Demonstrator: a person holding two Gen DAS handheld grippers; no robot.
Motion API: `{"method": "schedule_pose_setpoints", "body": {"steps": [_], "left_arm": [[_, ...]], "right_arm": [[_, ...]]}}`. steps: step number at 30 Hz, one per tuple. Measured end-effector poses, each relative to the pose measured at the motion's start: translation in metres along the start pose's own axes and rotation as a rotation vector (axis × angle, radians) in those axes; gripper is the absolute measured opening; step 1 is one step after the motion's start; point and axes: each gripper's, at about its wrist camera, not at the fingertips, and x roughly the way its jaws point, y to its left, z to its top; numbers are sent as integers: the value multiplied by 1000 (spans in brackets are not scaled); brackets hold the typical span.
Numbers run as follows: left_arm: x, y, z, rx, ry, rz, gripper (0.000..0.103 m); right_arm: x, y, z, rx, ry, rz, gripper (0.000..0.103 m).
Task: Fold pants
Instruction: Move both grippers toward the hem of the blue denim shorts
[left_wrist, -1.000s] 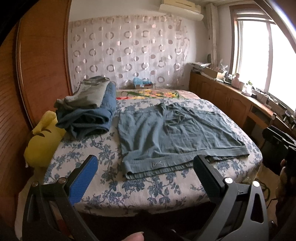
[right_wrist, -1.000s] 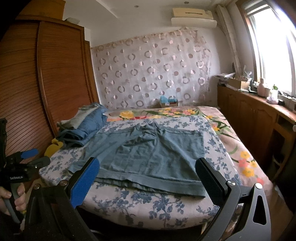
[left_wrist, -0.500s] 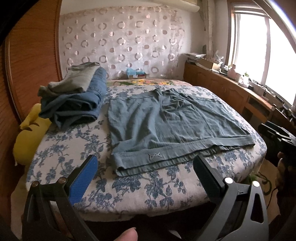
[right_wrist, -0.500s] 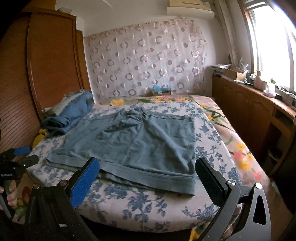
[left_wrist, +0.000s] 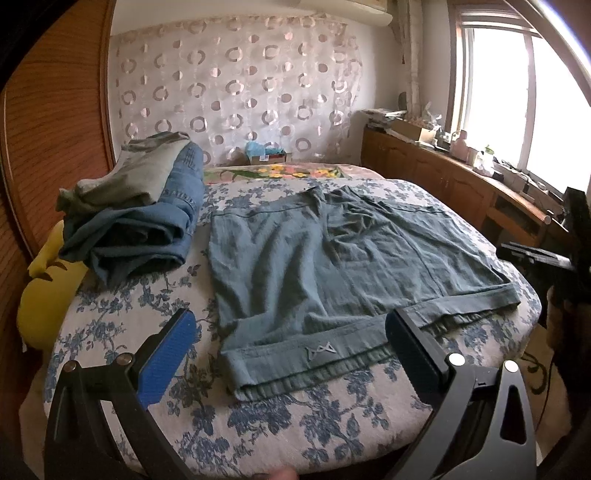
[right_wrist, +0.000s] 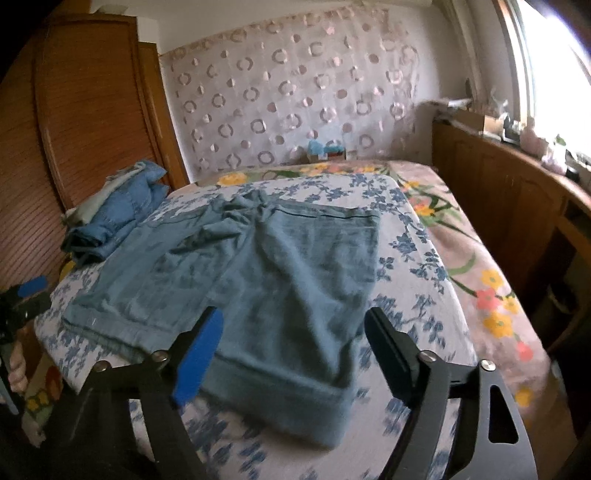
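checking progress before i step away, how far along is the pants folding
Done: the teal pants lie spread flat on the floral bed cover; no fold shows. In hand: both grippers hang over the near waistband, the left gripper open, the right gripper closing with nothing pinched yet. Left: gripping and all the folds. Folded clothes sit stacked beside.

Both wrist cams face bed (left_wrist: 258, 424) headward from foot; share pants (left_wrist: 332, 266), curtain (right_wrist: 295, 96).

Each handheld gripper, left gripper (left_wrist: 290, 343) and right gripper (right_wrist: 293, 332), is built from black angular frames joined with silver screws. One finger is faced with a ribbed blue pad (left_wrist: 168, 356); the other is black.
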Motion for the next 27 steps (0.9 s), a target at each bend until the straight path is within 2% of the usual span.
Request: {"method": "schedule_pose_setpoints", "body": {"steps": [7, 13, 17, 21, 27], "left_arm": [[11, 7, -1, -10, 26, -25, 103], [21, 8, -1, -13, 47, -53, 102], [31, 11, -5, -11, 81, -37, 102], [37, 13, -9, -21, 108, -35, 102], [43, 13, -13, -13, 130, -43, 102]], "right_arm": [[11, -33, 31, 38, 44, -10, 63], [33, -34, 54, 55, 114, -50, 52], [54, -46, 71, 136, 196, -66, 48], [62, -53, 86, 173, 222, -88, 45], [66, -49, 95, 173, 249, -105, 33]]}}
